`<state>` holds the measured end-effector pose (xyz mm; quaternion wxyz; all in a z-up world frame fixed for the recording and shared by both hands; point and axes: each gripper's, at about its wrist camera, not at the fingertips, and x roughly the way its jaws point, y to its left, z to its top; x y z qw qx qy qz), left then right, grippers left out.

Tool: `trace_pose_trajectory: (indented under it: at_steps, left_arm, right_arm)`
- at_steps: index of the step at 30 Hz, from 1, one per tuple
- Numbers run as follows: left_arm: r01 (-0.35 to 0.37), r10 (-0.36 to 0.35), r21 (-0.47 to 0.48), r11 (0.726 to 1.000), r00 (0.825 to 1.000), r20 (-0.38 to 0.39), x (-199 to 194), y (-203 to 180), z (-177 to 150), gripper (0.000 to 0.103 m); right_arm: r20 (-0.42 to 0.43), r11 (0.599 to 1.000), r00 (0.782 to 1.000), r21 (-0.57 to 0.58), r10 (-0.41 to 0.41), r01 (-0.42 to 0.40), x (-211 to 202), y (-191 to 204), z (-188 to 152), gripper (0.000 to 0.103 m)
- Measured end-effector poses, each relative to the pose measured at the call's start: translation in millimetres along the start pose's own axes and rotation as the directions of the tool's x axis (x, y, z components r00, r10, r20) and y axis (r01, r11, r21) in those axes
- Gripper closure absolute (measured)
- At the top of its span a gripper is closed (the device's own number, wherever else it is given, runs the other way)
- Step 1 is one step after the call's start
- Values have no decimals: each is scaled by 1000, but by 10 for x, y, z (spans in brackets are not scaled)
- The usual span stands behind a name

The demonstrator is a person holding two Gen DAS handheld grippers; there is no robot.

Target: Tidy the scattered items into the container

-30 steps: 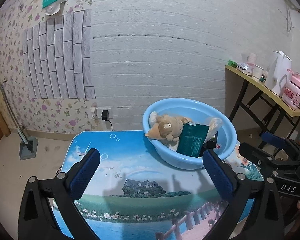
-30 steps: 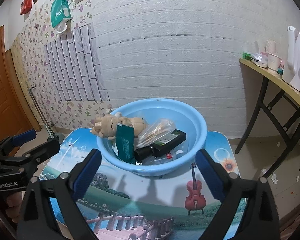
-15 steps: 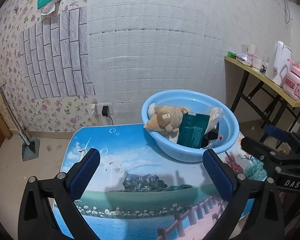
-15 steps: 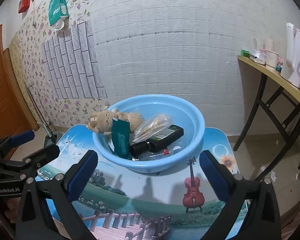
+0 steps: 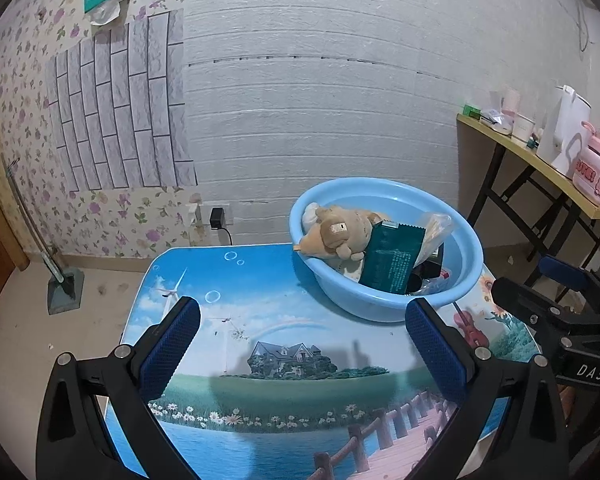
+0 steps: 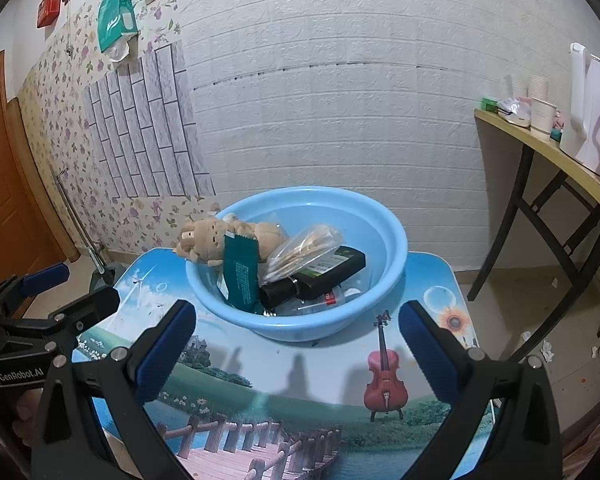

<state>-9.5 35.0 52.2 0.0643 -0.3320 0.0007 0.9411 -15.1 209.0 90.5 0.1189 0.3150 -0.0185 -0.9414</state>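
1. Since a second ago both views have drawn back a little from the basin, and the right hand-held gripper (image 6: 296, 336) has spread its jaws slightly wider; it now stands fully open with nothing between its ribbed blue pads.
2. Left hand-held gripper (image 5: 302, 332) is likewise wide open and empty, hovering over the counter (image 5: 260, 280), whose glossy top is printed with a blue sky, a house, a wooden bridge and a red violin.
3. Beyond the fingers sits the round, smooth light-blue plastic basin (image 6: 384, 248), on the far part of the counter.
4. Inside it, a tan plush toy (image 6: 212, 240) lies across the left rim with its head poking out over the edge.
5. A dark green foil packet (image 6: 241, 276) stands nearly upright against the plush, its long axis vertical and its crimped edge on top.
6. A crinkled clear bag (image 6: 300, 252) of pale sticks rests on a black bottle (image 6: 320, 276) that lies slanted, cap toward the near left.
7. Behind stand a white embossed brick wall (image 6: 340, 100) and, to the right, a folding side table (image 6: 548, 156) with cups and a white kettle.
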Motion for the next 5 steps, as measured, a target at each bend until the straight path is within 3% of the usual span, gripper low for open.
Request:
trace_pose_trajectory:
  at_steps: [5]
  left_arm:
    - [3, -3, 9, 1000, 1000, 8, -17, -7, -6, 0]
  right_arm:
    - [0, 1000, 1000, 1, -1, 1, -12, -5, -11, 0]
